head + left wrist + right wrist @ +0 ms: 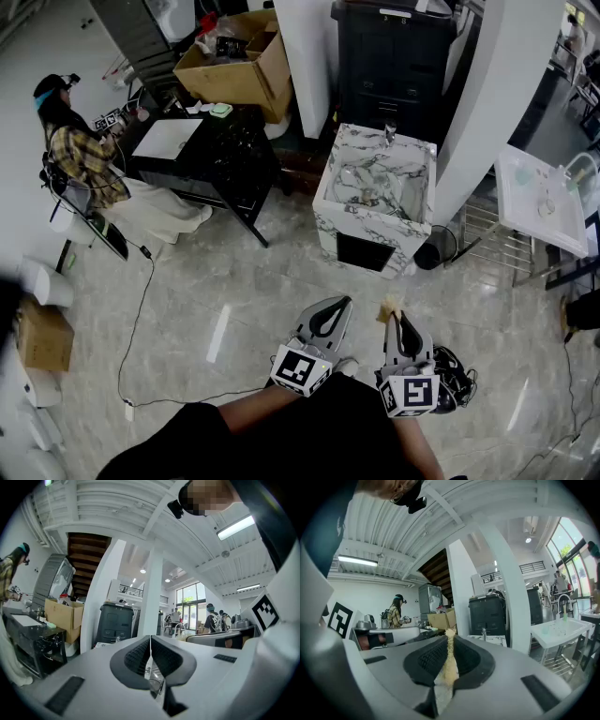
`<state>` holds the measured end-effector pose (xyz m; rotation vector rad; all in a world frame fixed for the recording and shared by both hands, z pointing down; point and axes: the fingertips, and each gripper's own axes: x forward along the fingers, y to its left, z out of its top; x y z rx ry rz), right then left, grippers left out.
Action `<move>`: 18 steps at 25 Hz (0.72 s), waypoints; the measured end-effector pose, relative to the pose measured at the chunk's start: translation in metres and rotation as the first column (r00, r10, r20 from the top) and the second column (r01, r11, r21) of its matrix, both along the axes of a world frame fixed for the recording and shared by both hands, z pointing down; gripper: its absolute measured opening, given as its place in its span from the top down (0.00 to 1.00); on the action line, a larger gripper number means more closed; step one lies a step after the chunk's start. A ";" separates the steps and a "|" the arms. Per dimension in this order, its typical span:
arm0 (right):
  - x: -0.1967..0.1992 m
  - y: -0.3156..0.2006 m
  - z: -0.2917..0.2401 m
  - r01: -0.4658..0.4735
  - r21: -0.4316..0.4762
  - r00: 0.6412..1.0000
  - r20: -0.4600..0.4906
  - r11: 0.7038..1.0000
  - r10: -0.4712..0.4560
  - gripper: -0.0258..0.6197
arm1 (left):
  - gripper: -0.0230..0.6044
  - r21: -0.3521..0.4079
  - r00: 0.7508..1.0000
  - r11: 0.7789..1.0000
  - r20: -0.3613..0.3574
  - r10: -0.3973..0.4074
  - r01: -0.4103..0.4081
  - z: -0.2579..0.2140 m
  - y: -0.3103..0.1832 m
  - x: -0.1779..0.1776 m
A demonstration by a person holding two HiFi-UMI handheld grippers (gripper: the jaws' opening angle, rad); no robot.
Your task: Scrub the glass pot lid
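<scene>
Position: both grippers side by side, well short of the sink (356,225) and facing it, over hard polished floor (234,300).

Left gripper (150,639): jaws all but together, pinching a thin clear piece seen edge-on. Taken to be the lid (153,674), though too little shows to be sure. So placed, the lid is nowhere near the sink, with nothing under it but floor.

Right gripper (450,637): jaws clamped on a flattened yellow sponge (449,667), its top edge poking just past the tips.

Progress, as judged: both items in hand, no contact between sponge and lid, scrubbing not begun.

Hazards:
- Slip of the lid. Smooth glass, narrow bite at one edge only, the rest unsupported. Any twist or jolt on the way to the sink likely to work it loose; shattering probable on this floor.
- Levering. Sponge pressure applied far from the pinch point apt to rotate the lid out of the jaws. Safer near the grip, or with the lid resting in the sink.
- Loss of the sponge. Squashed thin, with little material past the tips; hard rubbing apt to drag it out or bring bare jaws onto glass.
</scene>
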<state>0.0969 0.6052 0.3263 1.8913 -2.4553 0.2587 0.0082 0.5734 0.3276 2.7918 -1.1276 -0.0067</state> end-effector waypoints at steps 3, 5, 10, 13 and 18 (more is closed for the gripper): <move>0.005 0.006 0.005 0.004 -0.004 1.000 -0.003 1.000 -0.004 0.87 | 0.93 0.002 1.000 1.000 0.003 -0.010 0.010 0.003 0.005 0.005; 0.013 0.007 0.004 -0.002 0.007 1.000 0.029 1.000 0.002 0.87 | 0.93 0.007 1.000 1.000 0.014 -0.012 0.012 0.002 0.007 0.008; 0.025 0.001 0.008 -0.013 0.005 0.996 0.088 1.000 0.012 0.87 | 0.93 -0.020 0.998 0.999 0.047 -0.044 0.045 0.008 0.000 0.000; 0.025 -0.005 0.017 -0.016 -0.010 0.995 0.094 1.000 0.017 0.87 | 0.93 -0.036 0.997 0.998 0.056 -0.057 0.059 0.016 -0.009 -0.005; 0.035 -0.027 0.024 -0.054 -0.029 0.994 0.094 0.998 0.056 0.87 | 0.93 -0.068 0.997 0.997 0.059 -0.042 0.046 0.029 -0.040 -0.003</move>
